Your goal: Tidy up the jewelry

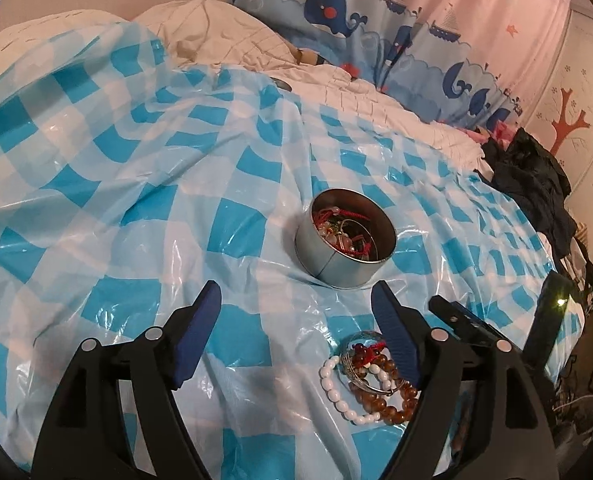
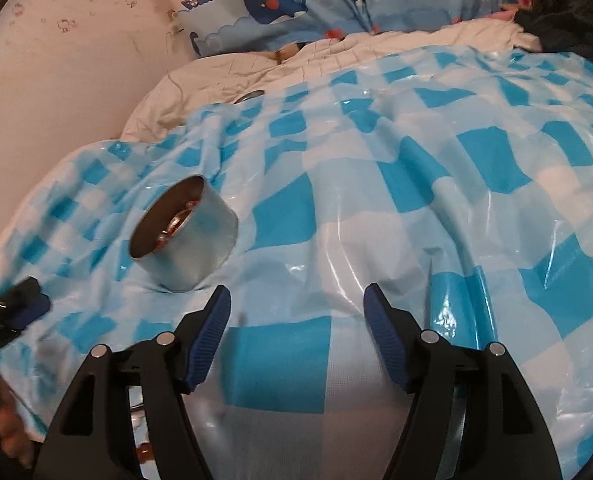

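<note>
A round metal tin stands on the blue-checked plastic sheet and holds red cord and bead jewelry. In the right wrist view the tin is at left. A pile of bracelets, white beads, amber beads and a silver bangle, lies on the sheet just in front of the tin, by my left gripper's right finger. My left gripper is open and empty, just short of the tin. My right gripper is open and empty over bare sheet, right of the tin. It shows at the left wrist view's right edge.
The sheet covers a bed with white bedding. A whale-print curtain hangs behind. Dark clothes lie at the far right edge of the bed. A pink wall lies left of the bed.
</note>
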